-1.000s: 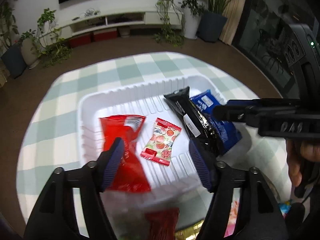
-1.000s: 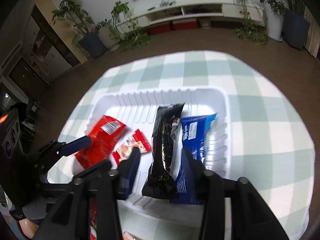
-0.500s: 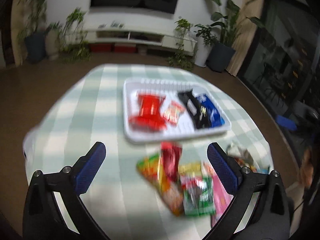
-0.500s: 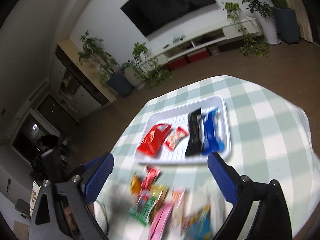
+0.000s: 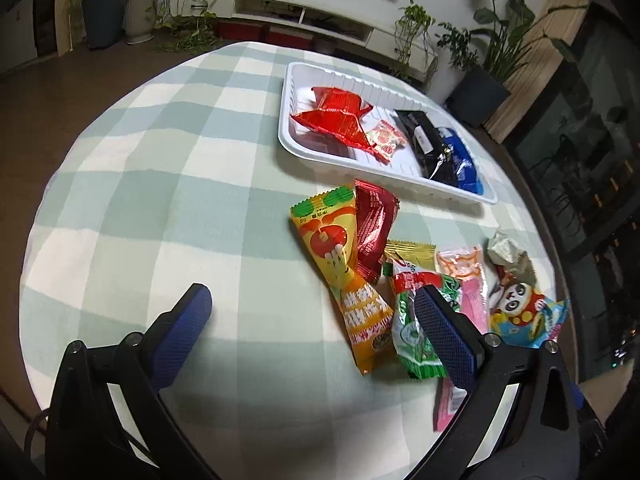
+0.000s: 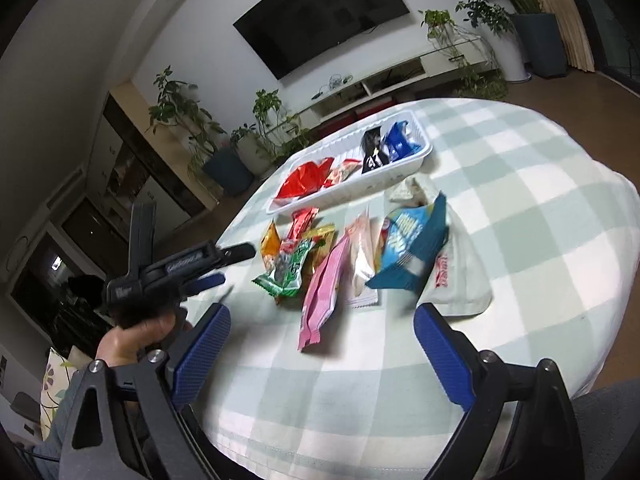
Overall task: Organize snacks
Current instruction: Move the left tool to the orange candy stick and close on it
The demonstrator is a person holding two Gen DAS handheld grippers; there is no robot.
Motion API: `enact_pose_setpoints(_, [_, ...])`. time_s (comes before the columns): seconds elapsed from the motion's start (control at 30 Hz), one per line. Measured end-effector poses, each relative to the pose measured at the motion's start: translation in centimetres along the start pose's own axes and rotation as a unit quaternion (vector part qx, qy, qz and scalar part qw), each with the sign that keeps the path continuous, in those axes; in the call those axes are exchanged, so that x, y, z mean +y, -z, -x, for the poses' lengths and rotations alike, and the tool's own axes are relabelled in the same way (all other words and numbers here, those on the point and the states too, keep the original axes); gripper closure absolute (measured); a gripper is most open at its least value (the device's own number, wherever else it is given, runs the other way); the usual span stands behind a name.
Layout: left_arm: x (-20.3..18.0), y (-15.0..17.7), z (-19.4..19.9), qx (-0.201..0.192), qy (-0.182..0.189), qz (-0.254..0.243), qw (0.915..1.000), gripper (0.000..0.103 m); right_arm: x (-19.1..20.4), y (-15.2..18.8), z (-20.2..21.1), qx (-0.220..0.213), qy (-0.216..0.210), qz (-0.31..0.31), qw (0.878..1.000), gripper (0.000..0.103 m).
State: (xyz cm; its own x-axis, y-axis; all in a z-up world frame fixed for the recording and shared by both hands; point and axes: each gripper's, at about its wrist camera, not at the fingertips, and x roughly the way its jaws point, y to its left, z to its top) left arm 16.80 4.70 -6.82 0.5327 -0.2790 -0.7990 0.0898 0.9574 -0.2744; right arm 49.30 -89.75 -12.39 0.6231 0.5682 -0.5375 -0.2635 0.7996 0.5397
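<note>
Both claws, left gripper [image 5: 312, 328] and right gripper [image 6: 320, 344], gape empty; ahead, the light, crinkly orange-yellow foil snack packet [image 5: 344, 276] suits a mid-body pinch.

The left wrist camera looks steeply down between its 2 fingers at the checked table [image 5: 160, 184], close over the loose packets. The right wrist camera sits further back, angled shallower. Both views share the white tray [image 5: 289, 80] [image 6: 420, 156] and packet pile.
</note>
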Motion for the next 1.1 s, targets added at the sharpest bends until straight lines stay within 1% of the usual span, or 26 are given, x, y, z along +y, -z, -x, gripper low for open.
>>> enact_pose_setpoints(0.07, [-0.5,-0.3,-0.9,0.009,-0.010,-0.008,0.9999,0.002,0.2,-0.1,0.2,-0.006,0.001,0.006,1.000,0.008])
enact_pose_setpoints(0.13, [-1.0,-0.8,-2.1,0.021,-0.018,-0.017,0.9995,0.005,0.3,0.0,0.4,-0.010,0.003,0.011,1.000,0.008])
enact_pose_setpoints(0.2, [-1.3,-0.9,-3.2,0.033,-0.024,-0.021,0.9990,0.016,0.2,0.4,0.6,-0.009,0.004,0.011,1.000,0.008])
enact_pose_setpoints(0.27, [-1.6,-1.0,-3.7,0.035,-0.037,-0.029,0.9983,0.019,-0.1,0.4,0.5,-0.007,0.005,0.009,1.000,0.009])
enact_pose_setpoints(0.33, [-1.7,-1.0,-3.9,0.036,-0.038,-0.035,0.9980,0.025,-0.2,0.5,0.6,-0.008,0.007,0.010,1.000,0.010])
enact_pose_setpoints(0.4, [-1.7,-1.1,-4.0,0.037,-0.036,-0.042,0.9978,0.035,-0.1,0.4,0.6,-0.009,0.008,0.014,1.000,0.010])
enact_pose_setpoints(0.43, [-1.6,-1.1,-3.9,0.037,-0.037,-0.044,0.9976,0.037,-0.1,0.4,0.6,-0.008,0.010,0.017,1.000,0.010])
enact_pose_setpoints(0.47, [-1.5,-1.2,-4.0,0.038,-0.039,-0.048,0.9974,0.042,0.0,0.5,0.5,-0.008,0.012,0.020,1.000,0.010])
enact_pose_setpoints(0.5, [-1.5,-1.2,-4.0,0.039,-0.040,-0.051,0.9971,0.043,0.0,0.5,0.5,-0.008,0.013,0.023,1.000,0.010])
enact_pose_setpoints(0.6, [-2.2,-1.2,-4.2,0.043,-0.044,-0.068,0.9957,0.044,0.3,0.7,0.3,-0.003,0.014,0.028,1.000,0.012])
enact_pose_setpoints(0.7, [-3.5,-0.8,-4.8,0.046,-0.052,-0.100,0.9926,0.045,0.6,0.7,0.2,-0.001,0.017,0.035,0.999,0.012])
enact_pose_setpoints(0.73, [-3.6,-0.7,-4.8,0.045,-0.052,-0.105,0.9921,0.048,0.7,0.7,0.3,-0.002,0.019,0.038,0.999,0.013])
enact_pose_setpoints(0.8, [-3.8,-0.7,-5.0,0.043,-0.056,-0.117,0.9906,0.061,0.9,0.7,0.4,-0.003,0.022,0.043,0.999,0.013])
enact_pose_setpoints(0.9, [-3.6,-0.7,-4.8,0.045,-0.055,-0.128,0.9892,0.072,1.0,0.7,0.4,-0.001,0.024,0.042,0.999,0.015])
enact_pose_setpoints(1.1, [-3.5,0.8,-3.8,0.048,-0.044,-0.162,0.9847,0.083,1.3,0.7,0.1,0.007,0.028,0.048,0.998,0.021])
